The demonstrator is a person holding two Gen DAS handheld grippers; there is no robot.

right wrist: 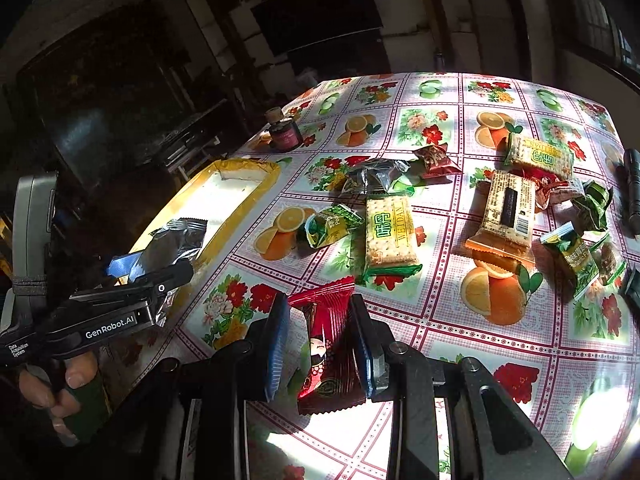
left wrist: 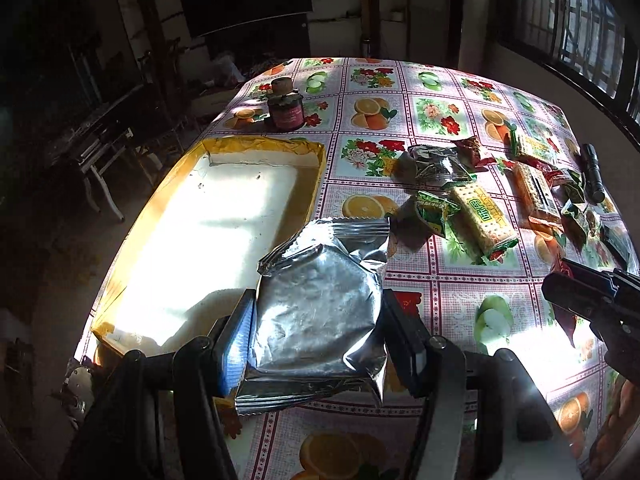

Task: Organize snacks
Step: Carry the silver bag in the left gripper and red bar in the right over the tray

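While both grippers carry a packet, the yellow-rimmed tray point(left wrist: 256, 148) holds no snack that I can see. Left gripper point(left wrist: 318, 316): clenched on a silver foil packet point(left wrist: 320, 300), pads pressing its two side edges, held just beside the tray's near right rim. Right gripper point(right wrist: 320, 344): clenched on a red wrapped snack point(right wrist: 330, 344), well to the right of the tray, above the tablecloth point(right wrist: 440, 320). Remaining snacks — among them a green-ended cracker pack point(right wrist: 390, 232) — lie scattered to the right of the tray. A dark jar point(left wrist: 285, 110) stands just beyond the tray's far rim.

Risks, as judged: the foil packet is slick and puffy — it could slip from the pads short of the rim. Both grippers converging on the tray may collide.
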